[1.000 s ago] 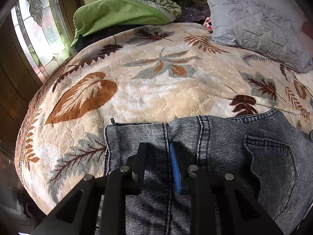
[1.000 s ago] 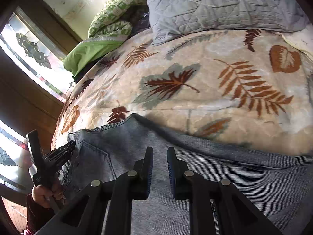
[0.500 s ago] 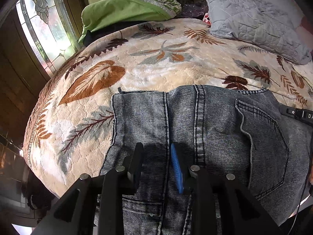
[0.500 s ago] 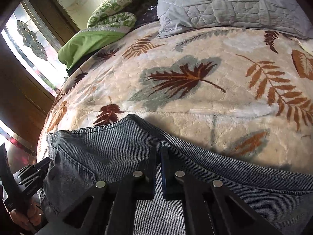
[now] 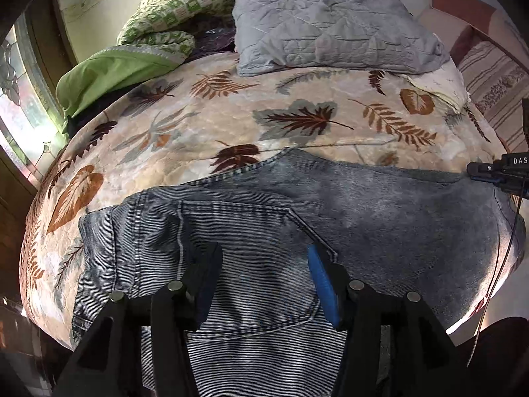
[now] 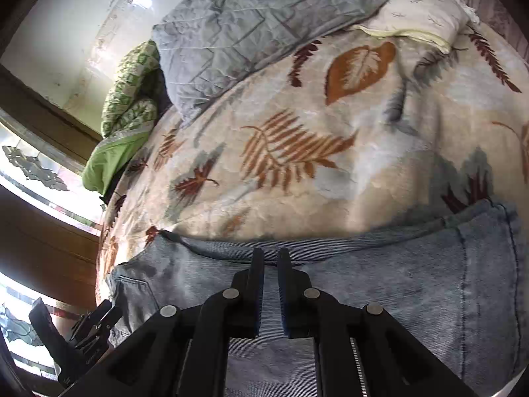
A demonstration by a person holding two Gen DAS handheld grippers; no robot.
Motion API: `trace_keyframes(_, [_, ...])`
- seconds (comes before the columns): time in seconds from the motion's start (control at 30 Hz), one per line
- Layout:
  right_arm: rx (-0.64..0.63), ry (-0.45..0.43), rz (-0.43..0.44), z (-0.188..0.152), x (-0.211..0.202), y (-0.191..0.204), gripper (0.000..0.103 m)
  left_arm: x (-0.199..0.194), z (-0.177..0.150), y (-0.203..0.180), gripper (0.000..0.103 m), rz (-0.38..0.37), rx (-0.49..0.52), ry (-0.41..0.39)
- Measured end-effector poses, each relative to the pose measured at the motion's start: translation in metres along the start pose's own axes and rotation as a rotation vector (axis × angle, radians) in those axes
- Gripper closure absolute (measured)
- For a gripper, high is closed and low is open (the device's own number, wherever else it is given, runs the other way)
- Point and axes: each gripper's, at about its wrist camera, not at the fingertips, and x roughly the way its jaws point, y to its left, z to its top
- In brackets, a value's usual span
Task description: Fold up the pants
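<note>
Grey-blue denim pants (image 5: 363,211) lie flat along the near edge of the bed, waistband to the left, back pocket (image 5: 244,231) up. My left gripper (image 5: 261,258) is open and empty, just above the pocket area. My right gripper (image 6: 271,261) hovers over the pants' leg (image 6: 396,284) near its far edge, its jaws almost together with a thin gap and no cloth between them. The right gripper shows at the right edge of the left wrist view (image 5: 496,173). The left gripper shows at the lower left of the right wrist view (image 6: 92,327).
The bed wears a cream blanket with leaf print (image 5: 297,122). A grey quilted pillow (image 5: 330,23) and a green bundle of bedding (image 5: 115,69) lie at the head. A stained-glass window (image 6: 29,165) and wooden frame are on the left.
My left gripper has opened wide and drawn back and right over the pocket. My right gripper has moved right along the leg, its jaws staying nearly closed.
</note>
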Motion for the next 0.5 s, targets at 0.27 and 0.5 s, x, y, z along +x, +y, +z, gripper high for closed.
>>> trace_keyframes(0.27, [0.070,0.029,-0.121,0.003,0.012,-0.049,0.093,0.026,-0.033,-0.044,0.048,0.022,0.174,0.082])
trace_keyframes(0.5, [0.138,-0.222,0.054,-0.003,-0.073,-0.069,0.091,0.007,-0.014,-0.050,0.048,-0.043,0.169,0.072])
